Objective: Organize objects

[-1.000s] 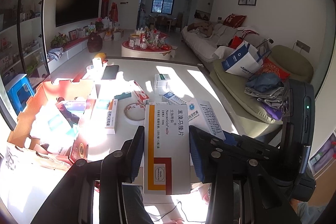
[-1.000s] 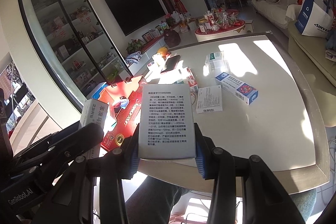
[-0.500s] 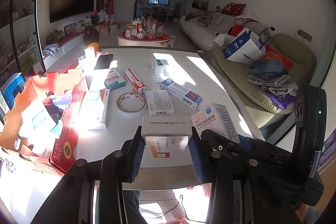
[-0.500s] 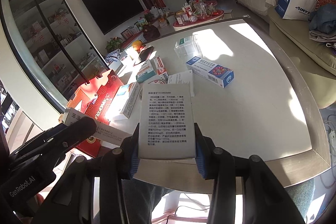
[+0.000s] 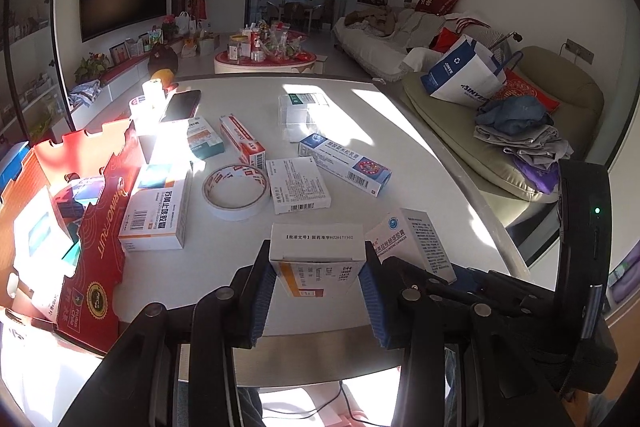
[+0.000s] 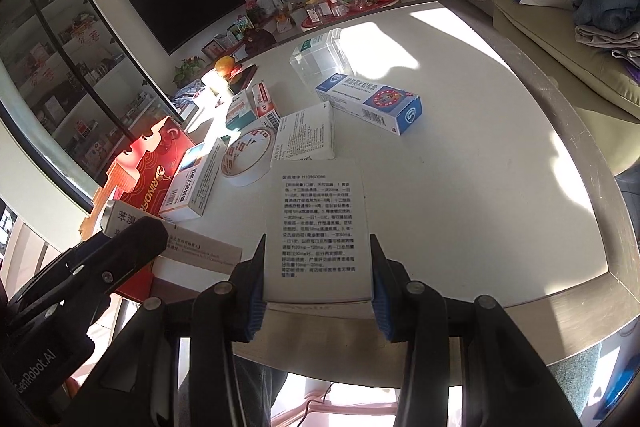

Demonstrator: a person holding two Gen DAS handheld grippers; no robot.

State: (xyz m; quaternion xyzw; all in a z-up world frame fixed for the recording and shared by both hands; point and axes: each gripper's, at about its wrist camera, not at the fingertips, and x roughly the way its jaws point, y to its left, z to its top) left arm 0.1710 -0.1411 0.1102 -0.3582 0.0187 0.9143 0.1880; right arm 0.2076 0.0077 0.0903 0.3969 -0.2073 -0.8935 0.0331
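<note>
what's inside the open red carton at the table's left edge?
The red carton holds several medicine boxes, blue, teal and white. Its front wall and sun glare hide the lower layer, so no count.

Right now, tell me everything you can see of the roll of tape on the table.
The roll of tape is a wide, flat ring lying on its side on the white table, its hollow core facing up. Its outer wall looks pale cream, and red print runs around the inner face. It sits between the white and orange medicine box on one side and the white box with a barcode on the other, close to both; contact cannot be told. No gripper touches it.
</note>
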